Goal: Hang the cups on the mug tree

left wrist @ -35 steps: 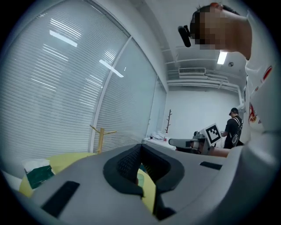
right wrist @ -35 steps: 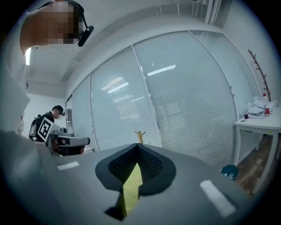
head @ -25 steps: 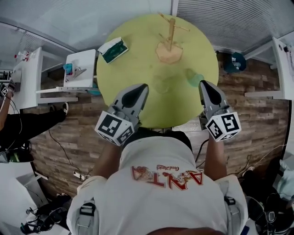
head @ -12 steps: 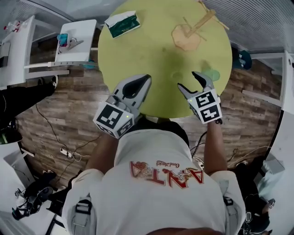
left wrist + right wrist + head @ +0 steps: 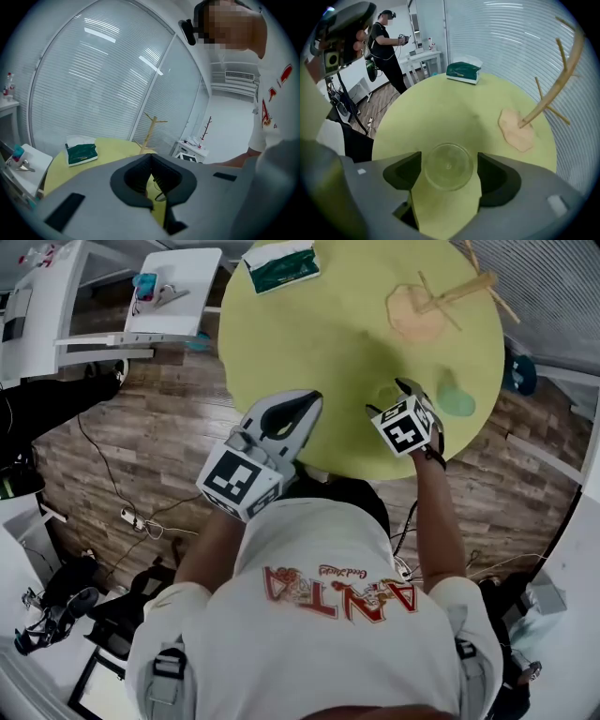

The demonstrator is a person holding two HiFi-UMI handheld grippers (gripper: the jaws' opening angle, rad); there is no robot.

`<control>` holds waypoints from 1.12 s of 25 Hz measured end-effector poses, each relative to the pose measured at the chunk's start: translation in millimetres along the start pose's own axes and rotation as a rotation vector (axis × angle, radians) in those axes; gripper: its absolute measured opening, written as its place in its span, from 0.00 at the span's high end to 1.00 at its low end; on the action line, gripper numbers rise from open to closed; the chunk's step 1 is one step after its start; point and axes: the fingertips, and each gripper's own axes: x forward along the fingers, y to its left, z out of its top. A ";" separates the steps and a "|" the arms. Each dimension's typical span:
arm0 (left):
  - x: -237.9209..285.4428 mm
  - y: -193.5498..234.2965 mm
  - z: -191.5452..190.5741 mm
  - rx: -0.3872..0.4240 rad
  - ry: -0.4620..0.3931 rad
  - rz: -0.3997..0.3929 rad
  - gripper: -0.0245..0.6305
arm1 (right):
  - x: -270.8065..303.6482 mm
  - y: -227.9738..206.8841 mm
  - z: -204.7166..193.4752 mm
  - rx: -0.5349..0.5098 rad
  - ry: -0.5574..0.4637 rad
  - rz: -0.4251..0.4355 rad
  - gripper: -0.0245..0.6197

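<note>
A clear glass cup [image 5: 446, 169] stands upright on the round yellow-green table [image 5: 309, 334]. My right gripper [image 5: 450, 161] points steeply down over it. Its jaws have just been opening and stand open, one on each side of the cup, with a gap on both sides. A teal cup [image 5: 457, 401] sits just right of that gripper [image 5: 389, 397] near the table's edge. The wooden mug tree [image 5: 459, 292] stands bare at the far right on its flat base [image 5: 516, 129]. My left gripper [image 5: 314, 401] hangs shut and empty at the near edge; its tips [image 5: 151, 157] meet.
A green tissue box [image 5: 281, 266] lies at the far left of the table. White desks [image 5: 159, 296] stand beyond on the wood floor, with cables [image 5: 131, 521] below. Another person [image 5: 386, 42] stands behind in the right gripper view. Window blinds back the mug tree.
My right gripper has tipped from level to steeply downward, dropped over the clear cup, and its jaws went from shut to open. The left gripper sank slightly.
</note>
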 end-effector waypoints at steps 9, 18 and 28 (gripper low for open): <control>9.4 4.3 2.7 -0.005 -0.004 0.013 0.95 | 18.6 -3.9 0.2 -0.002 0.020 0.029 0.45; 34.6 -14.6 21.3 0.013 -0.022 -0.056 0.95 | -94.8 -49.8 29.5 0.370 -0.417 0.048 0.45; 62.9 -40.7 31.6 0.040 -0.008 -0.120 0.95 | -176.4 -152.6 7.8 0.902 -0.859 0.076 0.45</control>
